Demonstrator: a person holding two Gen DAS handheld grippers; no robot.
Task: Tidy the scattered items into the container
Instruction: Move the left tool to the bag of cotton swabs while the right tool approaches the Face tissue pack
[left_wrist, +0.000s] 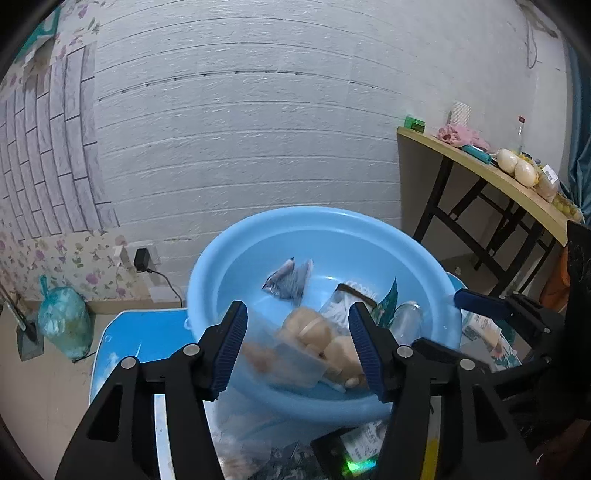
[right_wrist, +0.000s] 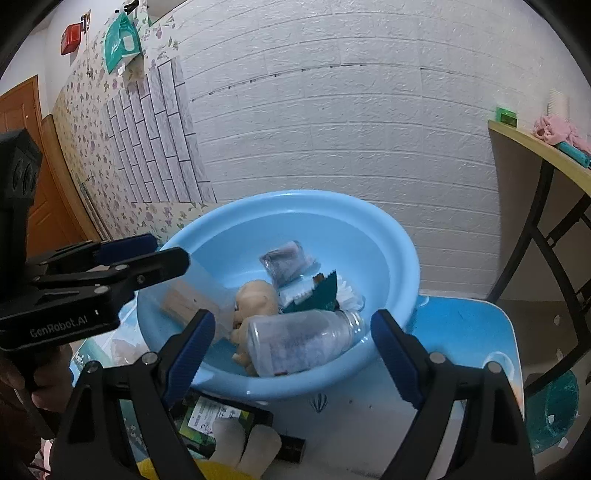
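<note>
Scattered items already lie inside the blue basin (right_wrist: 402, 251), which stands on a light blue tabletop (right_wrist: 476, 332) in front of a white brick-pattern wall. Nearest to the right camera is a clear plastic bottle (right_wrist: 299, 339); it lies on its side, its long axis goes across the basin and its open neck points to the right and a little up. Just behind it is a beige doll (right_wrist: 256, 299), touching the bottle. Farther back lie a dark green snack packet (right_wrist: 321, 293) and a greyish sealed pouch (right_wrist: 288, 262), the pouch tilted against the far wall of the basin.

In the left view the left tongs (left_wrist: 299, 345) hang over the near rim with jaws apart, and a transparent box (left_wrist: 284, 354) shows between them, blurred; I cannot tell if the pads touch it. The right tongs (right_wrist: 293, 352) are also apart and hold nothing, with the bottle seen between their fingers.

On the tabletop in front of the basin lies a dark flat package with a white label (right_wrist: 221, 413), partly under the tongs. At the right stands a wooden side table (left_wrist: 491, 173) with food and a bottle on it. A tied green bag (left_wrist: 64, 321) sits on the floor at the left.
</note>
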